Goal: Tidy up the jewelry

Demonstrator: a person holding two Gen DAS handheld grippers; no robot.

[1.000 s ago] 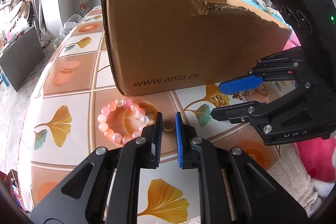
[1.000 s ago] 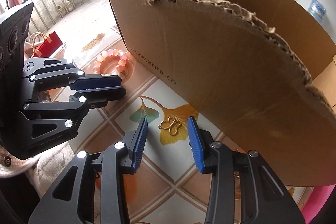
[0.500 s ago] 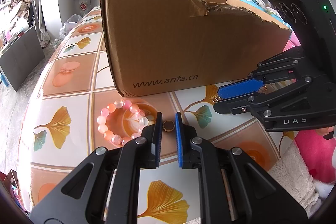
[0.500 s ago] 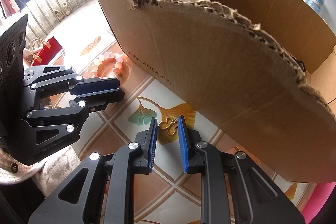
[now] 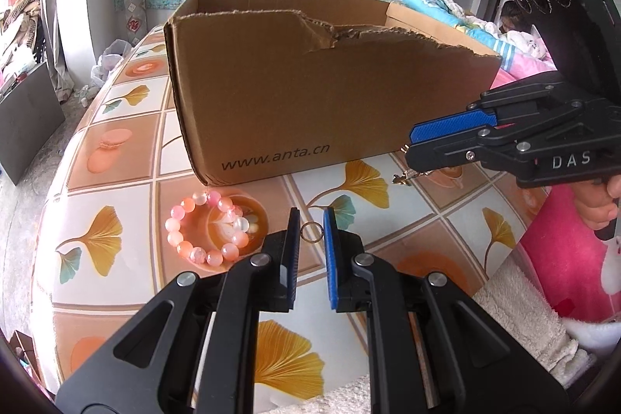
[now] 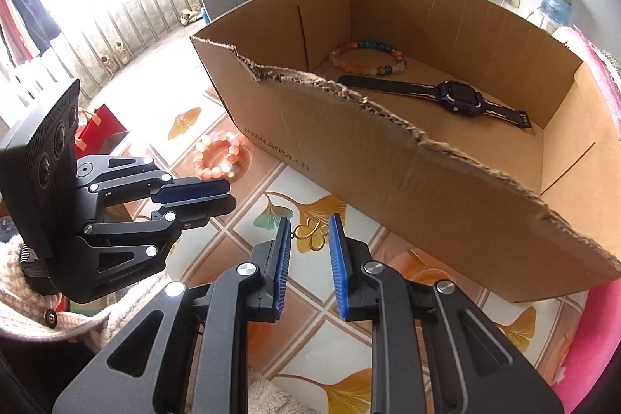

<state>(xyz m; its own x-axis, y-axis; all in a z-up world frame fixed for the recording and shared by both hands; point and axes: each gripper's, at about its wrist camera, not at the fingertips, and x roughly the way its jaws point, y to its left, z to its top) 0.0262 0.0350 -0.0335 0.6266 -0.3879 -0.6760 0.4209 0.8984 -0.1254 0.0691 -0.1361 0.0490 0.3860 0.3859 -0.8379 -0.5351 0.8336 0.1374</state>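
Right wrist — gold ornament (image 6: 310,231) gripped between fingers (image 6: 282,260).

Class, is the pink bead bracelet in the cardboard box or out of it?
Out: the pink bead bracelet lies on the tablecloth before the cardboard box.

pink bead bracelet (image 5: 207,228), brown cardboard box (image 5: 310,96)

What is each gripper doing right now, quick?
Left gripper: closed on a small gold ring.
Right gripper: closed on a gold knot-shaped ornament, lifted off the table.
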